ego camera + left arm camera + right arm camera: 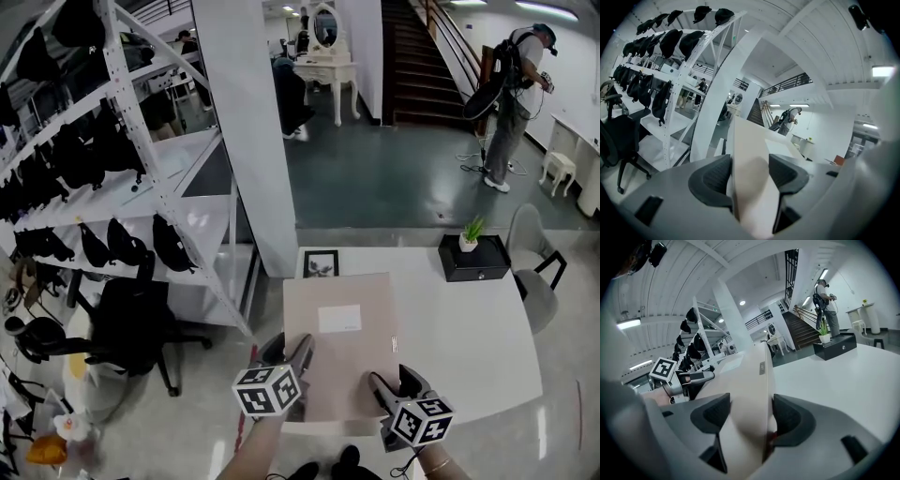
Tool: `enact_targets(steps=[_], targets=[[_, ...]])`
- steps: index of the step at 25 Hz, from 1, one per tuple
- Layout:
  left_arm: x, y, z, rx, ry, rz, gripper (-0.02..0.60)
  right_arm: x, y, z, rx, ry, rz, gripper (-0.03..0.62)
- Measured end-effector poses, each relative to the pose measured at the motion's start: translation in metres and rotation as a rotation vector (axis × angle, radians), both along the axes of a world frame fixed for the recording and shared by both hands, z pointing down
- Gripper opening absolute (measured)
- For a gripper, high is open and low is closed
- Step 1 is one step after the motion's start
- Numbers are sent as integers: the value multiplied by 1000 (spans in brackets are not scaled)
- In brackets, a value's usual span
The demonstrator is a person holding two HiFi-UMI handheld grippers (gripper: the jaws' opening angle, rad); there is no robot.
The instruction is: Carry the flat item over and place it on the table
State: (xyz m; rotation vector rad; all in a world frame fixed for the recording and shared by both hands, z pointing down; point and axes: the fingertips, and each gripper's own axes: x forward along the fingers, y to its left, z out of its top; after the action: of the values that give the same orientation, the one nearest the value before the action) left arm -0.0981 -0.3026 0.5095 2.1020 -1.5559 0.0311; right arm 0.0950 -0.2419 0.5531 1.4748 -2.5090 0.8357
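Observation:
A flat beige item point(342, 342) with a pale label on top lies level over the near left part of the white table point(459, 328). Whether it rests on the tabletop I cannot tell. My left gripper point(300, 354) is shut on its near left edge. My right gripper point(381, 384) is shut on its near right edge. In the left gripper view the flat item point(747, 140) runs edge-on between the jaws of the left gripper point(749, 176). The right gripper view shows the flat item point(752, 376) clamped in the right gripper point(750, 416), with the other gripper's marker cube beyond it.
A black box with a small potted plant point(473, 258) and a framed picture point(322, 264) sit at the table's far side. A white pillar point(255, 131), a rack of black bags point(112, 169) and a black office chair point(131, 323) stand left. A grey chair point(530, 248) stands right; a person point(516, 84) stands far back.

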Motion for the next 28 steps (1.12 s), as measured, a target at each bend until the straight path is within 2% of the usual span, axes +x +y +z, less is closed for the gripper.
enact_targets(steps=[28], targets=[[23,-43,57,-178,-22,33,256,20,-27,42,-133,3,36,284]])
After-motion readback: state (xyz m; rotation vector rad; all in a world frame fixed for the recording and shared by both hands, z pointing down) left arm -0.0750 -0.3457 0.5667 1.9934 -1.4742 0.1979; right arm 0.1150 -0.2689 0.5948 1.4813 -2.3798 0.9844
